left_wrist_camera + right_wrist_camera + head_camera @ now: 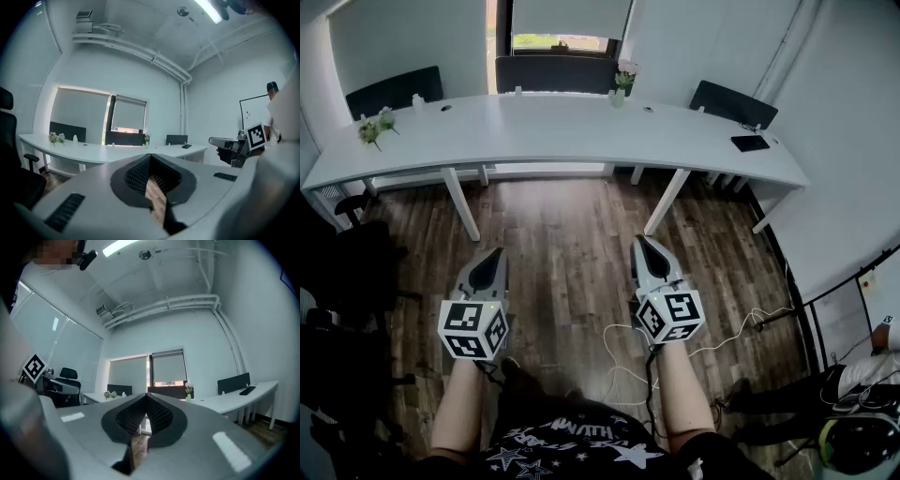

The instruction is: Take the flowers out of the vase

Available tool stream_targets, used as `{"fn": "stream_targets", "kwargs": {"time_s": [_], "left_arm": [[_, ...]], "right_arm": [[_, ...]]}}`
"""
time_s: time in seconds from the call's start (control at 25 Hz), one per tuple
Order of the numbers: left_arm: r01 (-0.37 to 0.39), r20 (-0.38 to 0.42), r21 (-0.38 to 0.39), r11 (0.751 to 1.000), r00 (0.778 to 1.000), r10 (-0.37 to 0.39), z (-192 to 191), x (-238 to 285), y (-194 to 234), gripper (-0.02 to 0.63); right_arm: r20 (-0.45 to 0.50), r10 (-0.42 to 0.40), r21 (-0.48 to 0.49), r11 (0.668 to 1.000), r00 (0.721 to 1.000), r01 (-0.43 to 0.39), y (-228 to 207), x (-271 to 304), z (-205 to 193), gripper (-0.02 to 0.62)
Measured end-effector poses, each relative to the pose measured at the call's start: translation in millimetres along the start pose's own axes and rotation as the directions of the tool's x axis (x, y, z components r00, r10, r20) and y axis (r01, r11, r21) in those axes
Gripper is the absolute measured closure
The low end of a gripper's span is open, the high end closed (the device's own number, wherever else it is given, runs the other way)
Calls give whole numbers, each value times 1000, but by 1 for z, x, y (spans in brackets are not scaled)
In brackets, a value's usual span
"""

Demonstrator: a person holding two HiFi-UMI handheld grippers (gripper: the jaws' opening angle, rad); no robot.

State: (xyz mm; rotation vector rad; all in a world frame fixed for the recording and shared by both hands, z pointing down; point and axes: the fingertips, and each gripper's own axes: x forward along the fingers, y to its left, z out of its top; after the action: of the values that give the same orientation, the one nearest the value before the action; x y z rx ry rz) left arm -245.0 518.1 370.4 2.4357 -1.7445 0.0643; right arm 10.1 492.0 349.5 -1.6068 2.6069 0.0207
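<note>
A small vase of pale flowers (622,86) stands at the far edge of the long white desk (553,131), near its middle; it also shows far off as the vase (147,139) and the vase (189,391). A second bunch of flowers (375,125) sits at the desk's left end. Both grippers hang well short of the desk, above the wooden floor. My left gripper (495,253) is shut with nothing in it. My right gripper (644,242) is shut too and holds nothing.
Dark chairs (555,73) stand behind the desk, and a black office chair (347,281) is at my left. A dark flat device (750,142) lies at the desk's right end. White cables (722,337) trail over the floor at the right, beside a person (853,384).
</note>
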Motion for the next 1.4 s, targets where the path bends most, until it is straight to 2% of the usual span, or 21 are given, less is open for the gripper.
{"fn": "stream_targets", "kwargs": {"time_s": [0.32,0.56,0.72,0.84,1.0,1.4], "left_arm": [[44,-6,4,999,999,-44,-8,10,-16,597],[63,-18,17,998,998,-63,-12,13,-36,597],[47,17,-32,998,999,-47,-8,14,-43,598],[50,31,-40,998,998,-49,-4,13,-52,597],[60,7,-9,998,998,-60,-9,20,-50,597],[96,8,-31,995,995,-96,-7,86,-26,598]], "right_arm": [[-48,-3,20,1000,999,4,-6,-13,-21,594],[-33,-27,46,999,999,28,-27,-32,-22,594],[-27,46,-7,999,999,-46,-22,-43,-21,594],[-17,104,0,995,994,-104,-17,-47,-24,594],[-10,57,29,998,998,-57,-27,-40,-27,594],[-77,-20,40,999,997,23,-63,-1,-53,594]]}}
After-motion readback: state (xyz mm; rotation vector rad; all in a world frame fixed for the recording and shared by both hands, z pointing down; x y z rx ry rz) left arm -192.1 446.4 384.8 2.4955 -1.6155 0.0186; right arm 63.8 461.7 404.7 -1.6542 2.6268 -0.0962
